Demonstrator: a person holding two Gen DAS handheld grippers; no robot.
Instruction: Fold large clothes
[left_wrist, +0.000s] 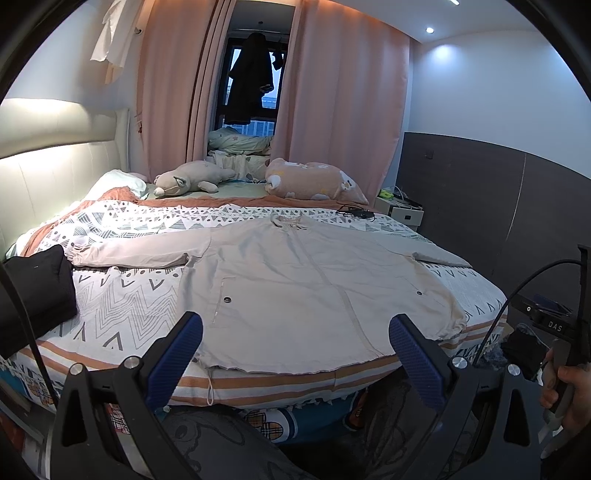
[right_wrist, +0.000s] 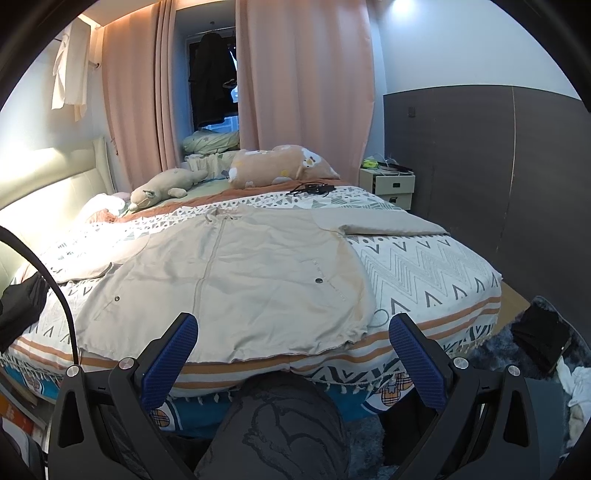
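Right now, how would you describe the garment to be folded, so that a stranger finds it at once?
Look at the large bed with the white zigzag-patterned cover. On its near half lies a beige jacket, spread flat, front up, with both sleeves stretched out sideways. Unlike the dark folded cloth at the bed's left edge, it is pale and has a dark snap button on each side.

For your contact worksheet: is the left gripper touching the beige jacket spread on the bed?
Apart. In the left wrist view, the left gripper hangs open short of the beige jacket's hem.
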